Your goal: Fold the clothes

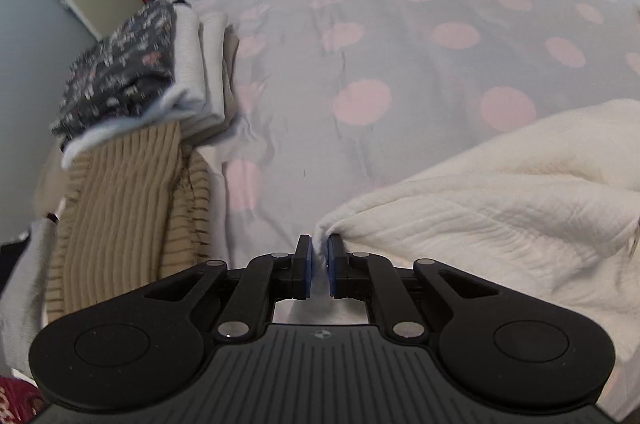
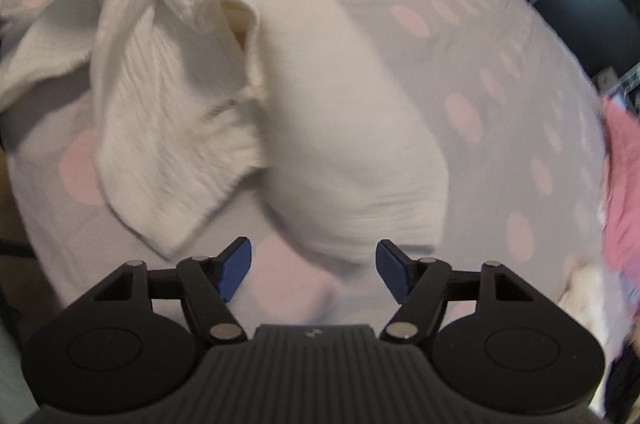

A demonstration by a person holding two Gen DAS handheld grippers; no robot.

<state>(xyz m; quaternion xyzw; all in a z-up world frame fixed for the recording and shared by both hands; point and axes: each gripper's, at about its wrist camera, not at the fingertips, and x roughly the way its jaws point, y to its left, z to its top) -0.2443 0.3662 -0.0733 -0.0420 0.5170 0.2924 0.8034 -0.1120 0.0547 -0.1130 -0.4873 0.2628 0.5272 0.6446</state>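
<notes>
Cream crinkled cotton garment (image 2: 172,96) lies rumpled on the grey pink-dotted bed cover (image 1: 360,24). Left gripper (image 1: 319,266) fingers pinch its corner; right gripper (image 2: 314,270) fingers stand wide, just before its near edge.

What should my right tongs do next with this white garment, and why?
Probably bring the open right tongs forward and close on the near edge of the white garment. The left tongs already pinch one corner of it, while the right ones hold nothing, and the cloth lies bunched on the dotted bedspread. A second grip would likely let you spread it flat.
</notes>
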